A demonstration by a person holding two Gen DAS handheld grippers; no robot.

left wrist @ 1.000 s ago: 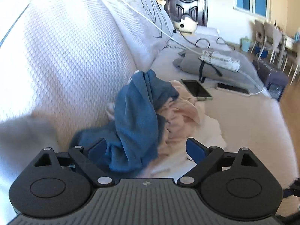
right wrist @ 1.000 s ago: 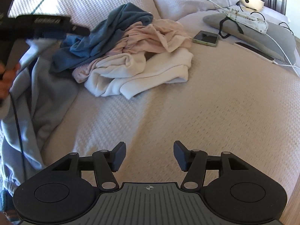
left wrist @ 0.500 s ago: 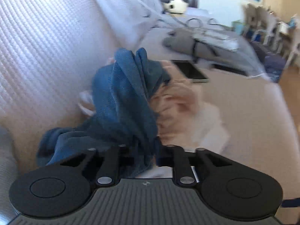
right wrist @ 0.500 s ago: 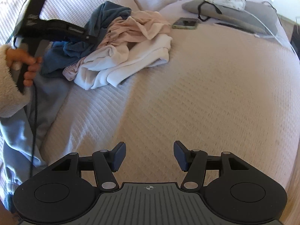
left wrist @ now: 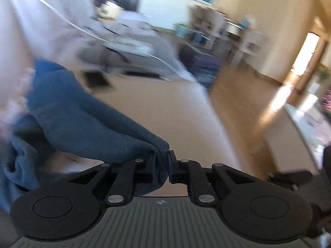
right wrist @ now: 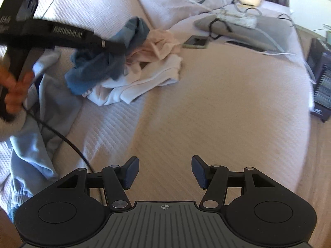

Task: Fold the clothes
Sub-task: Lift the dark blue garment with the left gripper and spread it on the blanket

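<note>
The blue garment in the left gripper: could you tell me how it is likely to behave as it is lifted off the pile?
Probably floppy: the blue garment sags in soft folds behind the left gripper, which is shut on a bunched edge. It may drag its neighbours, since it lies tangled with the pink garment. It looks thick, so perhaps fairly weighty.

The left wrist view is smeared by motion: the furniture [left wrist: 209,33] at the far wall is too blurred to name. The blue garment [left wrist: 82,122] runs off the left edge. In the right wrist view, the person's hand [right wrist: 14,91] is cut by the left edge, and the dark box [right wrist: 320,84] by the right one.
</note>
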